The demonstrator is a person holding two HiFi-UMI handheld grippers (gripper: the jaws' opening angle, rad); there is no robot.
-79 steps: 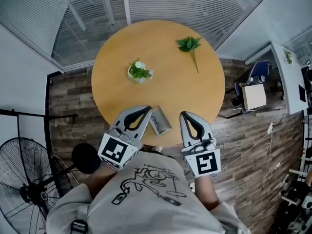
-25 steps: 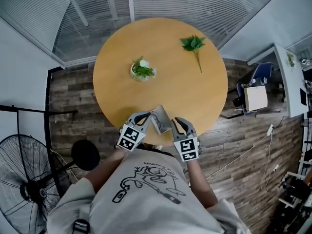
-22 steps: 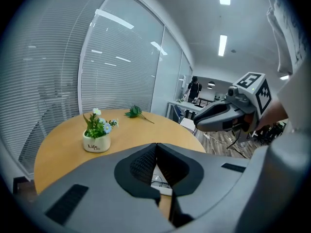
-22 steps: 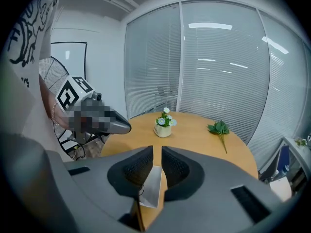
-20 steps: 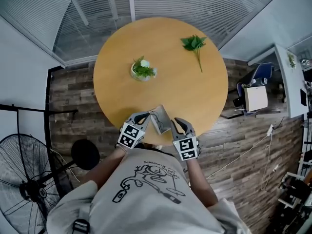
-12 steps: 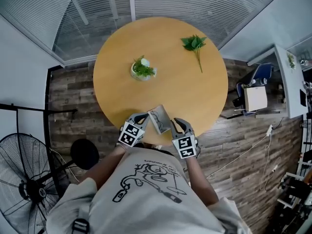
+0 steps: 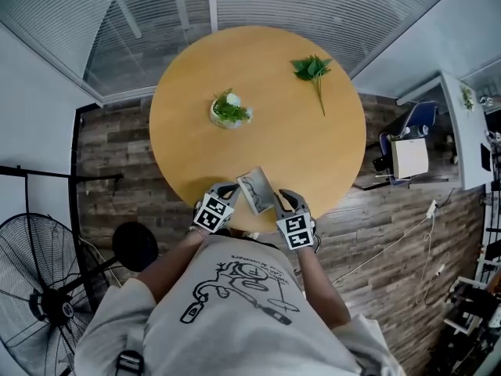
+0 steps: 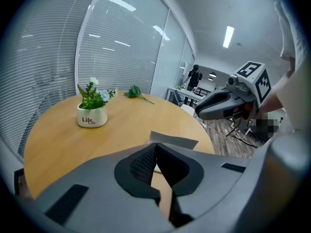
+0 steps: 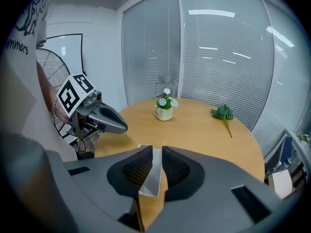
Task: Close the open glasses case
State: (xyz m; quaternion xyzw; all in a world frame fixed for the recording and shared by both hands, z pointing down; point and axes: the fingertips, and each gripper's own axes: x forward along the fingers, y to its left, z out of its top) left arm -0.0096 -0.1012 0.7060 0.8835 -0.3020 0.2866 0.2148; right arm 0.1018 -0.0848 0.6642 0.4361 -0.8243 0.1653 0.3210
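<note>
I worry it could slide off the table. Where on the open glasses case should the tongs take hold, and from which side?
Take the glasses case by its thin raised flap, coming from the person's side at the near edge of the table. The flap stands edge-on to the right tongs, slim enough for their narrow gap, and sits between those jaws. The left tongs are shut, empty.

An office is indicated: a round wooden table [image 7: 313, 139] is enclosed by glass partitions [image 7: 313, 6] fitted with slatted blinds, and strip lights [image 8: 228, 35] are set in the ceiling. Further back, desks [image 8: 194, 93] are seen (small and dim), while a blue chair [image 7: 415, 112] and a pedestal fan [image 7: 47, 304] are placed on wood-plank flooring [image 7: 117, 147].
</note>
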